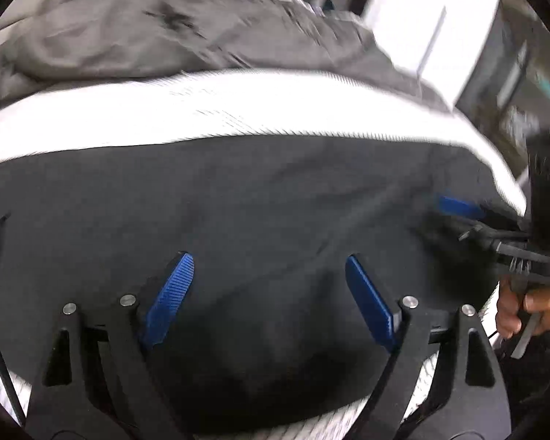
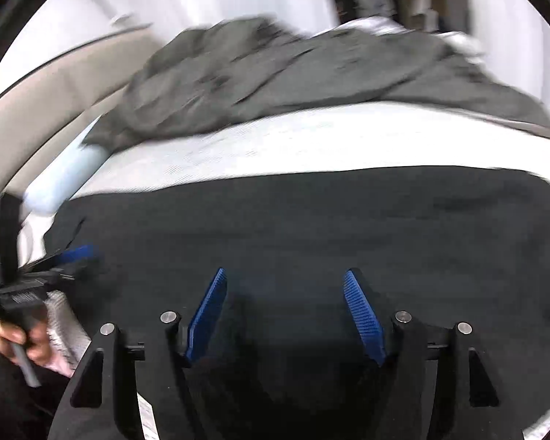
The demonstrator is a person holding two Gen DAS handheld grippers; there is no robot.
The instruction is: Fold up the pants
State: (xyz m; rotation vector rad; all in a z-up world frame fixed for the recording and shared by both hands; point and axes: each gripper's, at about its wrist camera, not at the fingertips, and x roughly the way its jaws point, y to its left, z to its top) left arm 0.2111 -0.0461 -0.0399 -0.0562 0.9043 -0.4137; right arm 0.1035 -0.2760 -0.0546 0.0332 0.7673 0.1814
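No text, label, brand or number can be read in either view; both pictures are blurred by motion. A pale tag (image 2: pixel 148 416) at the lower edge of the right wrist view carries faint marks too smeared to make out.

Pants (image 1: pixel 238 201) on bed (image 1: pixel 238 110), blanket (image 1: pixel 146 29) behind
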